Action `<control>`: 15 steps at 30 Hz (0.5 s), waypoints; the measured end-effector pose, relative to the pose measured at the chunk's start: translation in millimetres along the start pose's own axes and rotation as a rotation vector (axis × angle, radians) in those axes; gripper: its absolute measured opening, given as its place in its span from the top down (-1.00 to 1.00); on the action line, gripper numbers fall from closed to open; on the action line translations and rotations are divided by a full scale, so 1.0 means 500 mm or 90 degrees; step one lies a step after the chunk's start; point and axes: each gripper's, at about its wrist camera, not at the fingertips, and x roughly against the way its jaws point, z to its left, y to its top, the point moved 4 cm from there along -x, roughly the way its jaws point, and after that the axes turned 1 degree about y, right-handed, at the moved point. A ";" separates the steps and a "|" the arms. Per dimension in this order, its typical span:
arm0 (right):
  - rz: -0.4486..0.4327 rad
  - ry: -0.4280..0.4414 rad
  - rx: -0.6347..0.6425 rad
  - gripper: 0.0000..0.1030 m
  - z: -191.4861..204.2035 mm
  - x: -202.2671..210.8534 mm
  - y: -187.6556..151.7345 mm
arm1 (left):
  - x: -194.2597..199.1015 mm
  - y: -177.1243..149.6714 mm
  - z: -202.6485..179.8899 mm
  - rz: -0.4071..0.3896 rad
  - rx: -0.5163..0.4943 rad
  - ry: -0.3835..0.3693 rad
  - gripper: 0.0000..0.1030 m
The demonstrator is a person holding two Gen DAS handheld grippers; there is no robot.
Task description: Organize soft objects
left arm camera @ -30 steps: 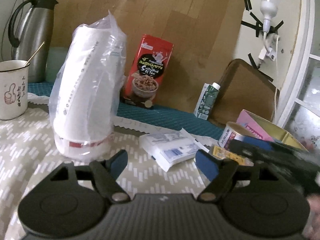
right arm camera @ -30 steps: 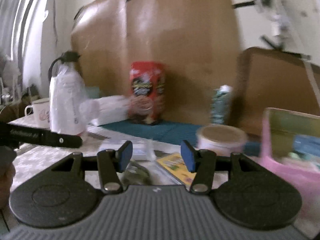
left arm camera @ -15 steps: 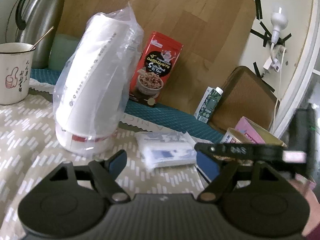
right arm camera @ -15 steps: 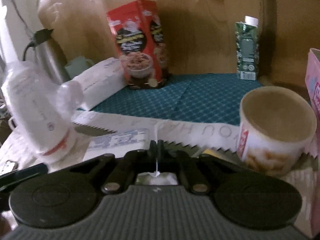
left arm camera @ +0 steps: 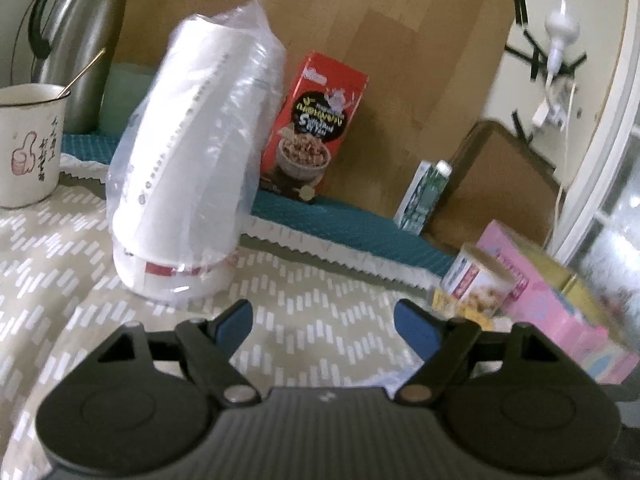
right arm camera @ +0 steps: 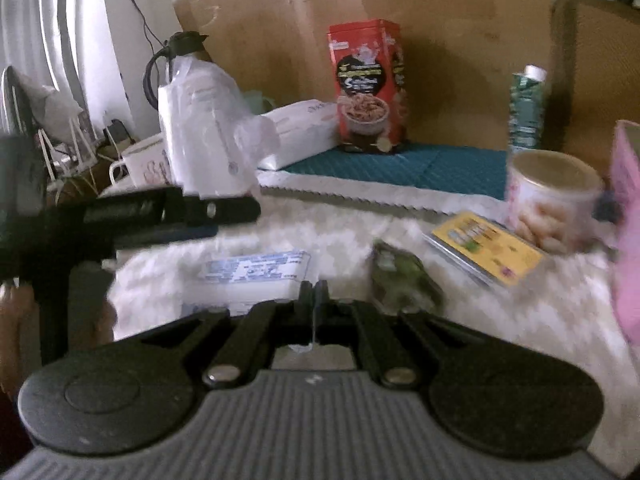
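The right gripper [right arm camera: 314,300] is pinching the white, blue-printed tissue pack [right arm camera: 250,280]; the left gripper [left arm camera: 322,318] is gaping empty.

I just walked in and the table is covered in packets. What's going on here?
A person is tidying the table with a hand-held gripper in each hand. The right gripper has its jaws shut on a thin white edge, apparently the wrapper of the tissue pack lying just in front of it. The left gripper hovers over the patterned cloth with its jaws open and empty, near the bagged stack of paper cups.
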 end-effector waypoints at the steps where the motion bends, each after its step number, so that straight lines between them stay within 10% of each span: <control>1: 0.003 -0.002 -0.007 0.93 -0.008 0.004 -0.010 | -0.003 -0.001 -0.003 0.005 -0.008 0.008 -0.56; 15: -0.050 0.018 -0.069 0.26 -0.037 0.035 -0.030 | -0.029 -0.010 -0.017 0.041 -0.055 0.072 -0.63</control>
